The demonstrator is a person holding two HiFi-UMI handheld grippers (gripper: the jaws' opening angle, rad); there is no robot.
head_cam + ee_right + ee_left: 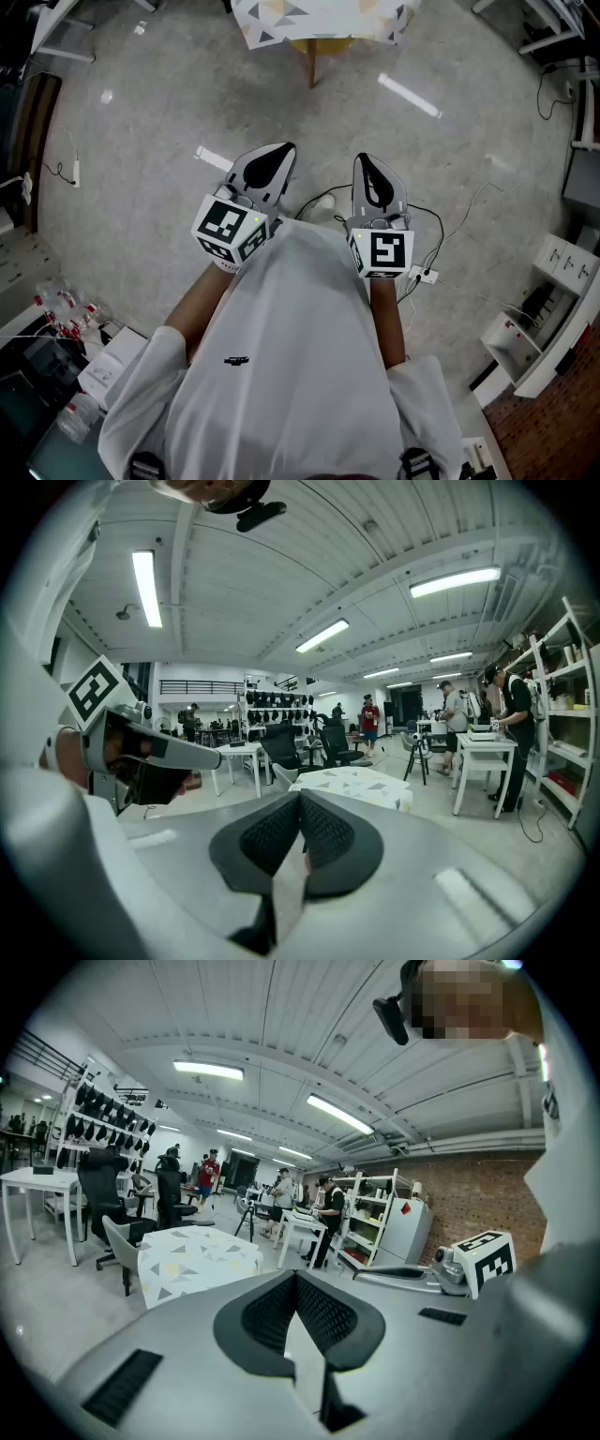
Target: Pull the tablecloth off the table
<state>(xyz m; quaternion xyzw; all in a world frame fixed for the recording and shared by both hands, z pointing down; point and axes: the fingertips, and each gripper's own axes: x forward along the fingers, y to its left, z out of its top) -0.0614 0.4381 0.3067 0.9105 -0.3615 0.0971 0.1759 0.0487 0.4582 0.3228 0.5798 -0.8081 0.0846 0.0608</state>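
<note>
Grey left gripper (pixel 279 155) and right gripper (pixel 368 167) have fingers clenched on nothing, well apart from the patterned tablecloth (pixel 323 19).

The person wears a loose white short-sleeved T-shirt (pixel 291 356) with a small black mark (pixel 236 360) on its front. The left gripper (pixel 279 157) and right gripper (pixel 367 171) are light-grey shells with black ribbed pads (pixel 328 1314), each carrying a white cube (pixel 228 228) printed with black square markers.

Looking steeply down from the head at the floor (pixel 141 216), with left gripper (pixel 279 155) and right gripper (pixel 366 164) close below. Riding on each gripper, facing level across the room. Sharing the distant tablecloth (pixel 323 19) among all three views.
</note>
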